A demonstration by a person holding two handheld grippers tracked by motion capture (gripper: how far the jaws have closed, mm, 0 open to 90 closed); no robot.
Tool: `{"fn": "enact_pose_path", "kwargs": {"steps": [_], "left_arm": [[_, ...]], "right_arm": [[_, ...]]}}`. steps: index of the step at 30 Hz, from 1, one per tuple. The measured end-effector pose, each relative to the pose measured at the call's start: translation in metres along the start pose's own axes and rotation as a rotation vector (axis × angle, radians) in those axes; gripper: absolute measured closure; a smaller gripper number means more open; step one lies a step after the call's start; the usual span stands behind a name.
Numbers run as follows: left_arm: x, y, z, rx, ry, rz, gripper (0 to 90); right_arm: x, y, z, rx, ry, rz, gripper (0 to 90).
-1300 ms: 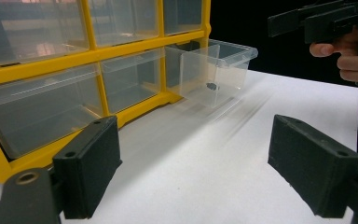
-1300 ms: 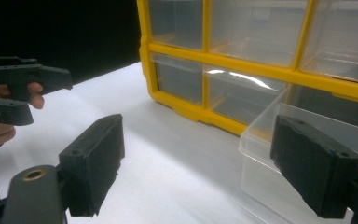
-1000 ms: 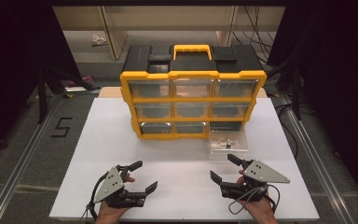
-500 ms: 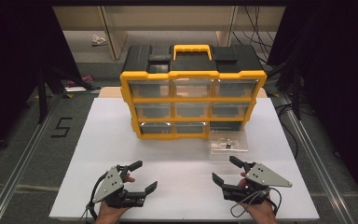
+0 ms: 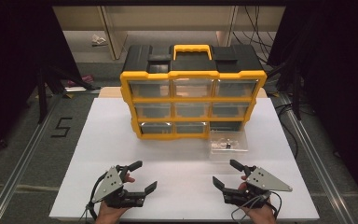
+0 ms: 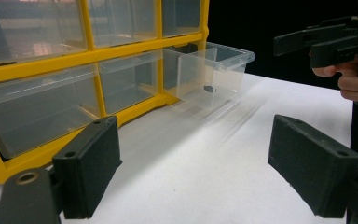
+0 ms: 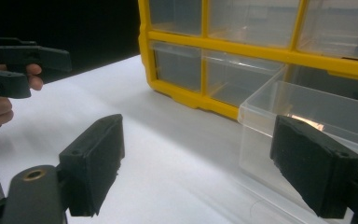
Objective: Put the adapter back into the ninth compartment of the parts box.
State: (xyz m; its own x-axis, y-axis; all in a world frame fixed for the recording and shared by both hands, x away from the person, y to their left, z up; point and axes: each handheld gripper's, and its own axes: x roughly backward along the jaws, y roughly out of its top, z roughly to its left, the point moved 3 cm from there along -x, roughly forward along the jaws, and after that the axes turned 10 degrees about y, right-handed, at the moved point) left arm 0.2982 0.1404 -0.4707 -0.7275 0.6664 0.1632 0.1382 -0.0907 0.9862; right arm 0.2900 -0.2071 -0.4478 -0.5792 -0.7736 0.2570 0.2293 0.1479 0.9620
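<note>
A yellow drawer cabinet [image 5: 193, 100] with a black top and yellow handle stands at the middle of the white table [image 5: 112, 140]. One clear drawer [image 5: 228, 141] is out and rests on the table before the cabinet's empty lower right slot [image 5: 227, 126]. A small dark item [image 6: 208, 88] lies inside it. My left gripper [image 5: 144, 175] is open near the front edge, left of centre, holding nothing. My right gripper [image 5: 223, 171] is open too, below the drawer. In the right gripper view the drawer [image 7: 307, 112] lies just beyond the jaws.
Clear drawers fill the cabinet's other slots [image 6: 37, 112]. Metal rails [image 5: 23, 163] run along both sides of the table. Cables [image 5: 284, 112] trail at the right. A wide bare stretch of white surface lies between the grippers and the cabinet.
My right gripper has slid slightly toward the table's front edge. The left gripper, cabinet and drawer have stayed put.
</note>
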Motion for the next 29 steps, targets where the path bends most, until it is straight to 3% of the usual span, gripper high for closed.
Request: {"fn": "enact_pose_path", "kwargs": {"steps": [29], "left_arm": [[-0.0006, -0.0001, 0.0, -0.004, 0.001, 0.002, 16.2]], "right_arm": [[0.0012, -0.0049, -0.0007, 0.014, -0.009, 0.003, 18.2]]}}
